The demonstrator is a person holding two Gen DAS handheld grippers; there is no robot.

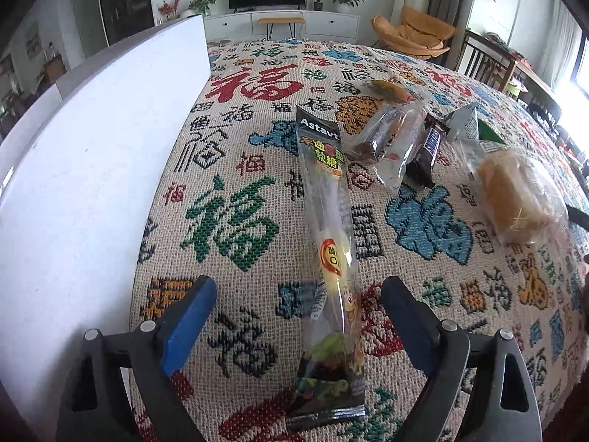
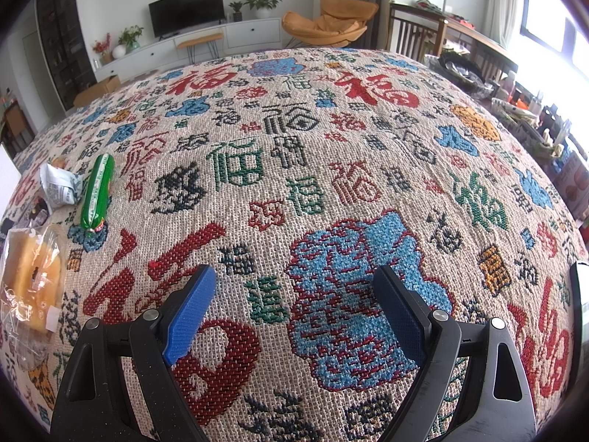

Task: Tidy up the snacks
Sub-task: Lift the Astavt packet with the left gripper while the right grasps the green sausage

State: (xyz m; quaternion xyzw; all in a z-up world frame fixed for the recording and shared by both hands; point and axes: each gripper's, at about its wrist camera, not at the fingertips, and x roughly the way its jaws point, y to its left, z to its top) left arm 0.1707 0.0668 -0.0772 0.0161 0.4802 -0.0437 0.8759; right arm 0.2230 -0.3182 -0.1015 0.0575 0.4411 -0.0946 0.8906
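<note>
My left gripper [image 1: 298,287] is open over the patterned tablecloth [image 1: 235,221]. A long clear candy packet [image 1: 327,243] with a black top lies lengthwise between its blue pads, not gripped. Beyond it lie a clear-wrapped chocolate snack [image 1: 383,136], a dark chocolate bar [image 1: 429,147], a silver-green pouch [image 1: 467,121] and a wrapped bread [image 1: 515,195]. My right gripper [image 2: 294,287] is open and empty above bare cloth. In its view the bread [image 2: 33,276], a green sausage stick [image 2: 96,191] and a silver pouch [image 2: 59,184] lie at the far left.
A white box wall [image 1: 92,169] stands along the left of the left wrist view. An orange-wrapped snack [image 1: 390,90] lies farther back. The table's right edge [image 2: 578,294] has a dark object on it. A TV stand, an orange chair and a cluttered side table are behind.
</note>
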